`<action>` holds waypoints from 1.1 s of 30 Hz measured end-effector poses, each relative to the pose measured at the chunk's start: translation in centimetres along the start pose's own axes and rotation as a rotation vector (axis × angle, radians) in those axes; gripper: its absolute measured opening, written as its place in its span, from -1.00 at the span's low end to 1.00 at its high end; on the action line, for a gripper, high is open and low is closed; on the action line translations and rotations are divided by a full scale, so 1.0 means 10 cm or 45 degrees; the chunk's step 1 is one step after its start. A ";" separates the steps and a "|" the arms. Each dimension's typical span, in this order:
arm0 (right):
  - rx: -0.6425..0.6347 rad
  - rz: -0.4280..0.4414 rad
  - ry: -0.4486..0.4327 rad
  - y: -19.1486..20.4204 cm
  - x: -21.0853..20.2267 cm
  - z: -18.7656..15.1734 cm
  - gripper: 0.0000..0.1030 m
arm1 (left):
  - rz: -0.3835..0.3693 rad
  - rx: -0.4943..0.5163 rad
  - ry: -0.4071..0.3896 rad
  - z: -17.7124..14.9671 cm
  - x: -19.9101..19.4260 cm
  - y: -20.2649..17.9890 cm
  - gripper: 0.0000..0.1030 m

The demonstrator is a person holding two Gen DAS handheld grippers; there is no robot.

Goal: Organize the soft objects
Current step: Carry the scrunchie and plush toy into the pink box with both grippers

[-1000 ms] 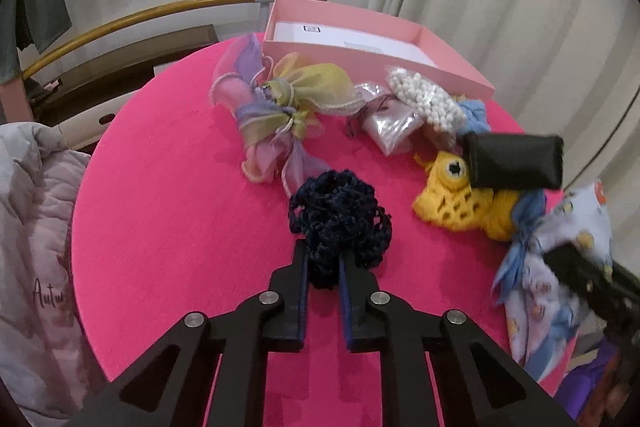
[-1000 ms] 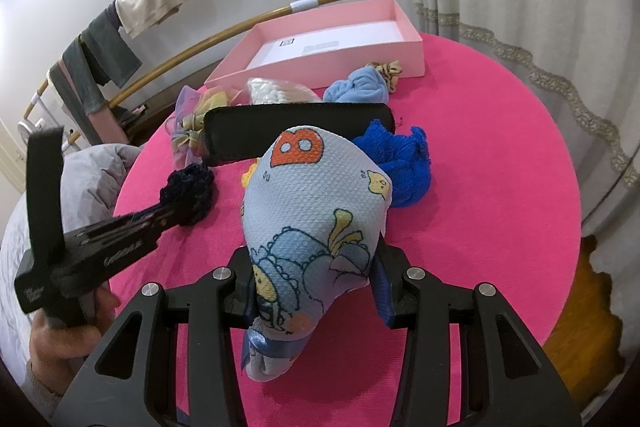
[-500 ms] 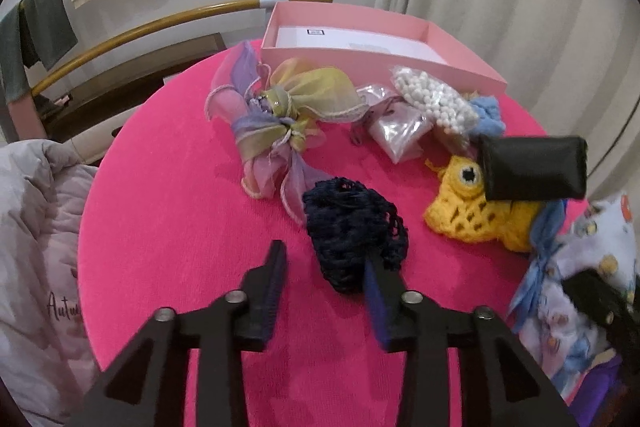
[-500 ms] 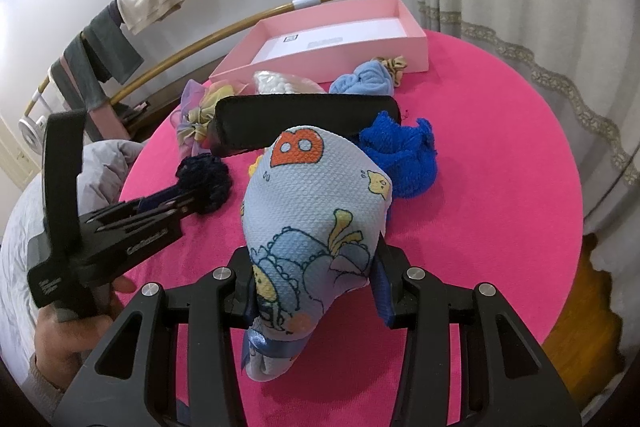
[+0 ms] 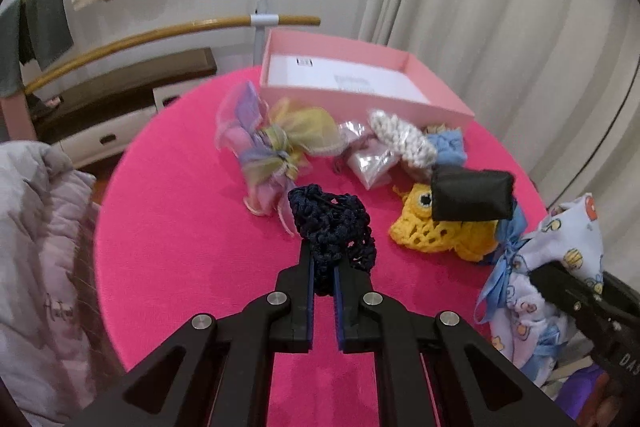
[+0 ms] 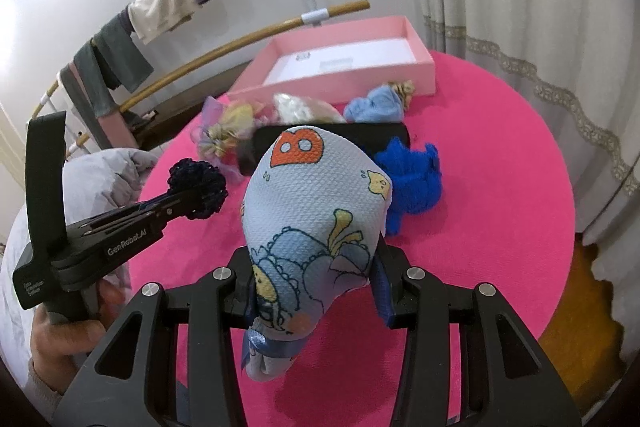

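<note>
1. Left wrist view. The left tongs (image 5: 323, 269) are clamped on the near edge of a navy crochet scrunchie (image 5: 334, 223), which sits over the middle of the round pink tabletop (image 5: 180, 211).
2. Just beyond the scrunchie lies a pastel organza bow (image 5: 276, 143). To its right are a clear shiny pouch (image 5: 370, 163) and a white beaded piece (image 5: 402, 139), touching each other, then a light blue scrunchie (image 5: 450, 147).
3. A yellow crochet toy (image 5: 436, 231) lies right of the navy scrunchie, partly under a black pad (image 5: 472, 195).
4. An open pink box (image 5: 360, 95) stands at the far edge of the tabletop, behind the pile. A pale quilted garment (image 5: 40, 247) hangs off the left side.
5. Right wrist view. The right tongs (image 6: 316, 287) are closed on a light blue printed cloth pouch (image 6: 316, 203) bearing an orange letter B; the pouch bulges up between the fingers, near the front of the tabletop (image 6: 500, 187).
6. A royal blue crochet piece (image 6: 412, 183) lies just beyond and right of the pouch. The black pad (image 6: 384, 139) lies across behind both.
7. On the left, the left tongs (image 6: 192, 197) grip the navy crochet scrunchie (image 6: 198, 187); a bare hand (image 6: 68, 339) holds their handle.
8. The pink box (image 6: 340, 79) sits far off, the light blue scrunchie (image 6: 374, 105) just in front of it.
</note>
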State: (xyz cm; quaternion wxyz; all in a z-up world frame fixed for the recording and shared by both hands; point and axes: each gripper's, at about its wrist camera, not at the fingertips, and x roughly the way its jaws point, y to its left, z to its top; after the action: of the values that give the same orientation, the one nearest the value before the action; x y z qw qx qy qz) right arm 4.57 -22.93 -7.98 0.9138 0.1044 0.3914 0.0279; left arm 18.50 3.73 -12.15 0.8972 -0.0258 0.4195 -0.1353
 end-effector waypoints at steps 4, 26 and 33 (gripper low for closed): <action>-0.023 0.022 -0.054 0.11 -0.17 0.09 -0.22 | 0.050 0.029 -0.060 0.05 -0.28 0.00 -0.91; -0.130 -0.039 -0.258 0.07 -0.05 1.61 -0.22 | 0.122 0.120 -0.234 1.18 -0.49 -0.40 -0.90; -0.115 -0.092 -0.160 -0.27 0.76 2.43 -0.21 | 0.141 0.152 -0.196 1.94 0.15 -0.60 -0.88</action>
State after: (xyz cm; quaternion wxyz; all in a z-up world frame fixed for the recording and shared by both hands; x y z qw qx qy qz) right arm 27.20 -28.70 2.37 0.9408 0.0505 0.3351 0.0059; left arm 32.83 -3.76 0.20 0.9329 0.0407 0.3412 -0.1080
